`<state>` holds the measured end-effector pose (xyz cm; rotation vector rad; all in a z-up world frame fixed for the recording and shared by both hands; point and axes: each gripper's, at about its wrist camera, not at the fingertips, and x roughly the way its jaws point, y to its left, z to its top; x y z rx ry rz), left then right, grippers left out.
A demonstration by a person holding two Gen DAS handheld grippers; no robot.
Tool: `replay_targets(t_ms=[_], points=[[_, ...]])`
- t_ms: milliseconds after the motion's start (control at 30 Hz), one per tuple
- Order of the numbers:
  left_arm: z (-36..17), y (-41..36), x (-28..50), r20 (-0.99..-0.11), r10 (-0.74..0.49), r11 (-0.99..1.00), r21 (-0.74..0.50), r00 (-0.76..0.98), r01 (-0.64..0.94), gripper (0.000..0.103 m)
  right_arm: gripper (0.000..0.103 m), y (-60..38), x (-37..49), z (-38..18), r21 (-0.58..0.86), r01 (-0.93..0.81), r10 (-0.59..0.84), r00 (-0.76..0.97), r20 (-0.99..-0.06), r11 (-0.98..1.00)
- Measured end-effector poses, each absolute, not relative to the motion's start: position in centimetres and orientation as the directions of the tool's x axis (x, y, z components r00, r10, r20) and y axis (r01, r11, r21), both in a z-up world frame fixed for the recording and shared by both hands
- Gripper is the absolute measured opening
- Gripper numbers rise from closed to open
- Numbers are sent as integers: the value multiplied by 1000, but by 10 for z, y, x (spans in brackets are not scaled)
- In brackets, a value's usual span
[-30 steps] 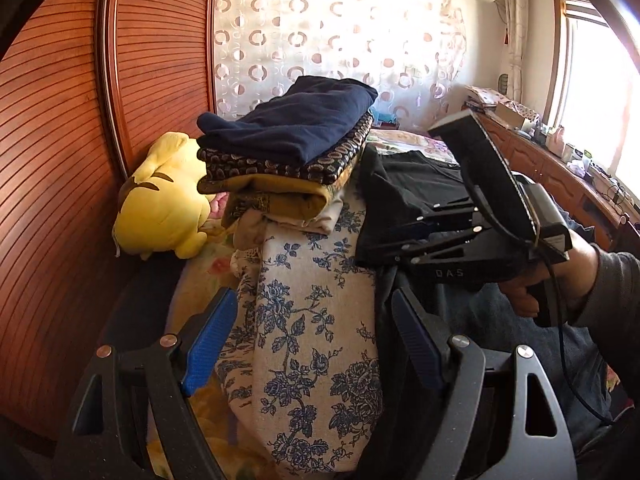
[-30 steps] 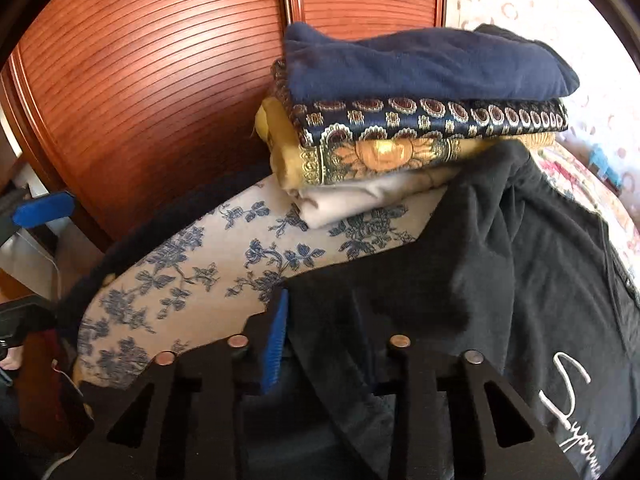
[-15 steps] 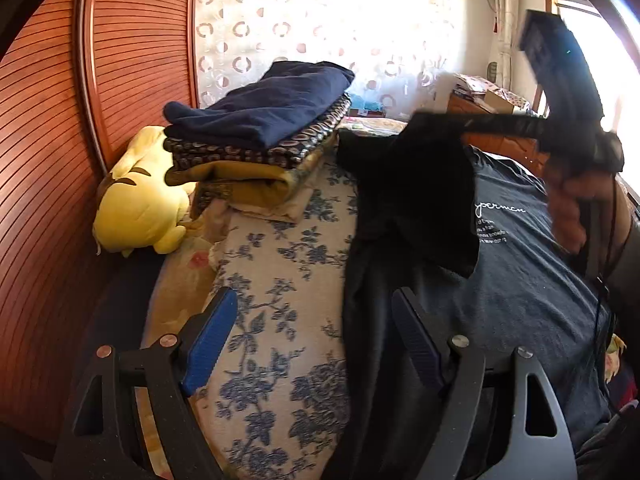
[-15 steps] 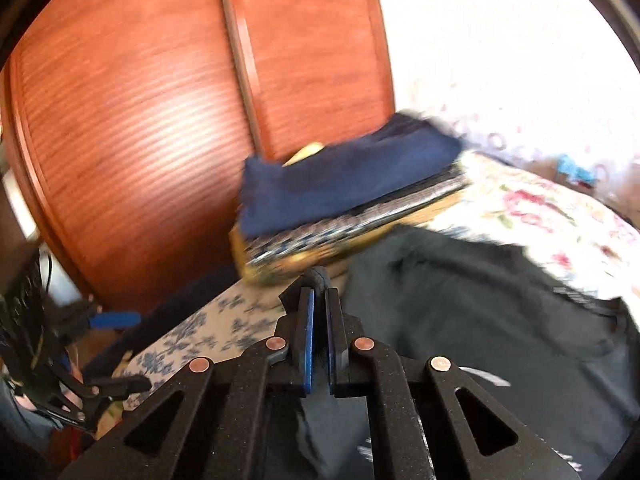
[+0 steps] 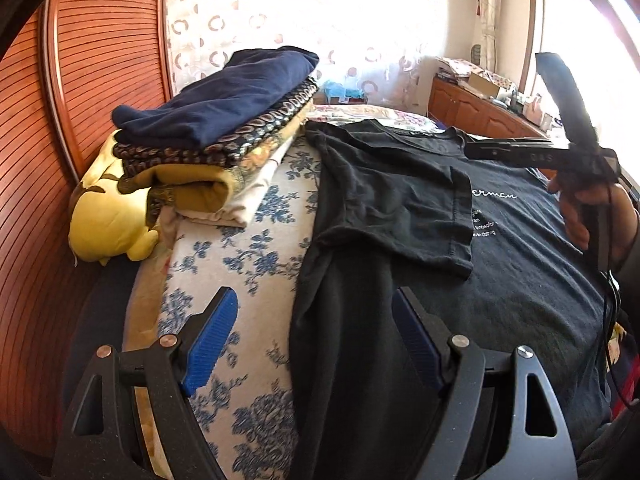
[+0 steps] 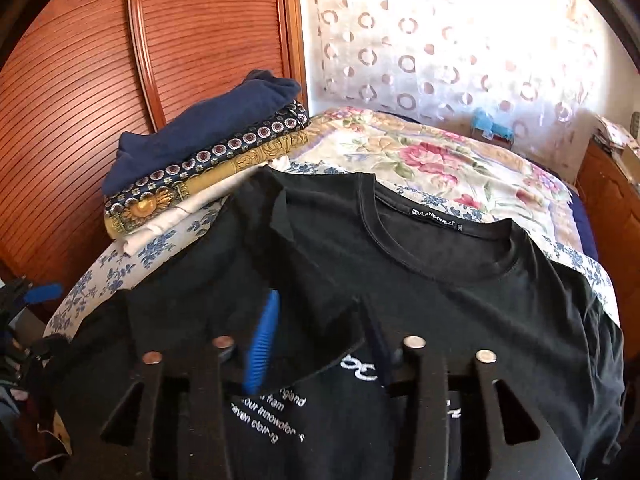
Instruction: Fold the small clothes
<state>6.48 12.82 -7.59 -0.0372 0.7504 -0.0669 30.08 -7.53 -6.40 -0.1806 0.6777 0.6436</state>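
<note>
A black T-shirt [image 5: 500, 280] with white print lies flat on the bed, collar [image 6: 436, 240] at the far end. Its left sleeve [image 5: 400, 200] is folded inward over the chest. My right gripper [image 6: 320, 344] hovers over that sleeve. Its jaws are opening, and the sleeve's hem [image 6: 316, 320] lies loose between the blue pads without being pinched. In the left wrist view the right gripper [image 5: 480, 150] shows from the side, held by a hand [image 5: 588, 212]. My left gripper [image 5: 312, 344] is open and holds nothing, above the shirt's left edge.
A stack of folded clothes [image 5: 216, 132], navy on top, sits at the far left of the bed, next to a yellow plush toy [image 5: 108, 208]. A blue-flowered cloth [image 5: 240, 260] covers the bed beside the shirt. A wooden slatted wardrobe [image 6: 80, 80] stands at the left, and a dresser [image 5: 480, 108] at the far right.
The right gripper, shut on the sleeve, carried it rightward across the shirt's chest, then let it go there. The left gripper drifted a little, still open.
</note>
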Motion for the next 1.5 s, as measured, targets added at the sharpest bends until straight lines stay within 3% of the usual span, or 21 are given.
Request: replay_targets(t_ms=[67, 733, 900, 1033, 1500], points=[[-75, 121, 71, -682, -80, 997, -51, 727, 62, 80, 55, -81, 295, -65, 51, -611, 500, 594, -630, 790], [-75, 14, 136, -709, -211, 967, -51, 673, 250, 80, 56, -196, 254, -58, 45, -496, 405, 648, -645, 867], [-77, -17, 149, -718, -254, 949, -56, 648, 310, 80, 61, -227, 244, -59, 66, -458, 389, 660, -643, 886], [-76, -41, 160, -719, -280, 936, -57, 636, 347, 88, 62, -256, 239, -60, 80, -417, 368, 677, -638, 906], [-86, -110, 190, -786, -294, 889, -15, 544, 458, 89, 62, -359, 226, -51, 93, -225, 231, 734, -639, 970]])
